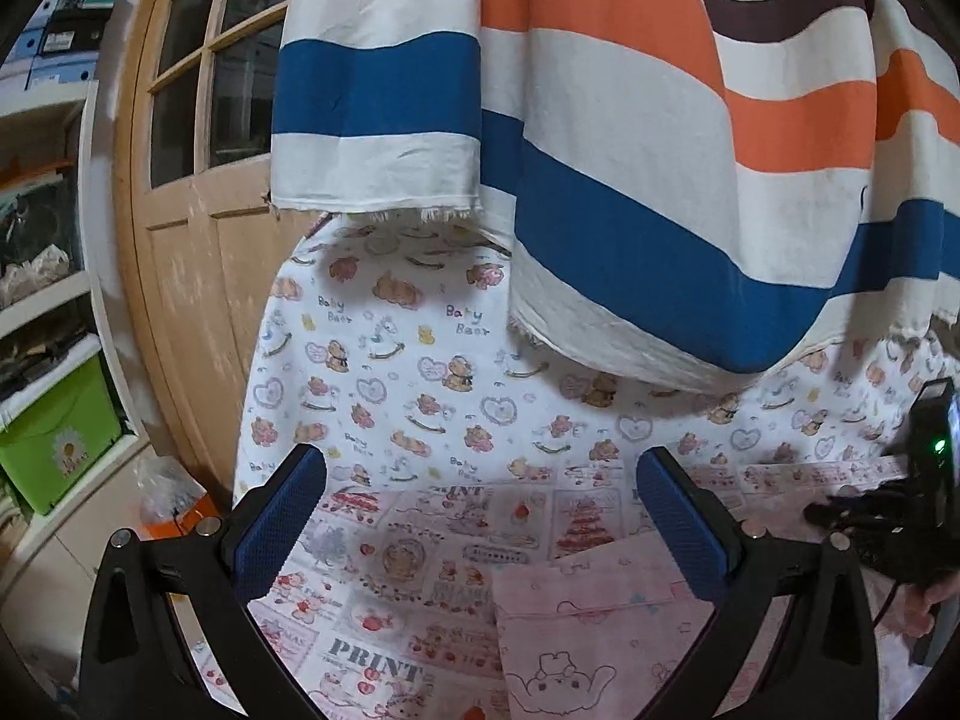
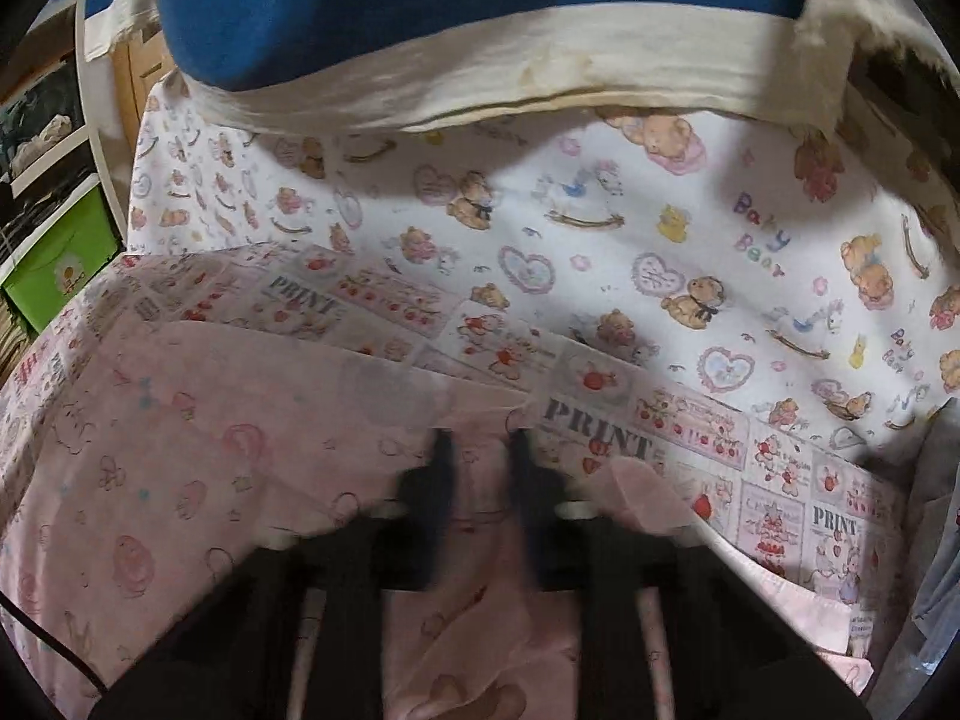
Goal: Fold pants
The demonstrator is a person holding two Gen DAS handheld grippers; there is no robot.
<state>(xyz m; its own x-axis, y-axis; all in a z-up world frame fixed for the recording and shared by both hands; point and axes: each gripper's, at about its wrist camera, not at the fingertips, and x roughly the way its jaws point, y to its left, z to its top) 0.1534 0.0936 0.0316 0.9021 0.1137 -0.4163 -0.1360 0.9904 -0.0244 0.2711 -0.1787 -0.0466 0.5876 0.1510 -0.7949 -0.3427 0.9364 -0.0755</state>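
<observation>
- Left claw (image 1: 480,516): jaws spread wide, nothing between them, hovering above the worktop (image 1: 384,324), which is covered in white baby-bear print cloth.
- Right claw (image 2: 480,450): blurred; blue-padded jaws close together with pink fabric between them. Cannot tell if they clamp it.
- Pale pink cartoon-print pants (image 2: 180,450) lie at the near edge of the worktop, on top of a pink "PRINT" patterned cloth (image 2: 690,426).
- In the left wrist view, the pants (image 1: 600,648) sit toward the near right corner.
- A white, orange and blue striped cloth (image 1: 600,150) hangs over the far edge.
- A wooden door (image 1: 192,180) and a green storage bin (image 1: 60,438) stand off to the left.
</observation>
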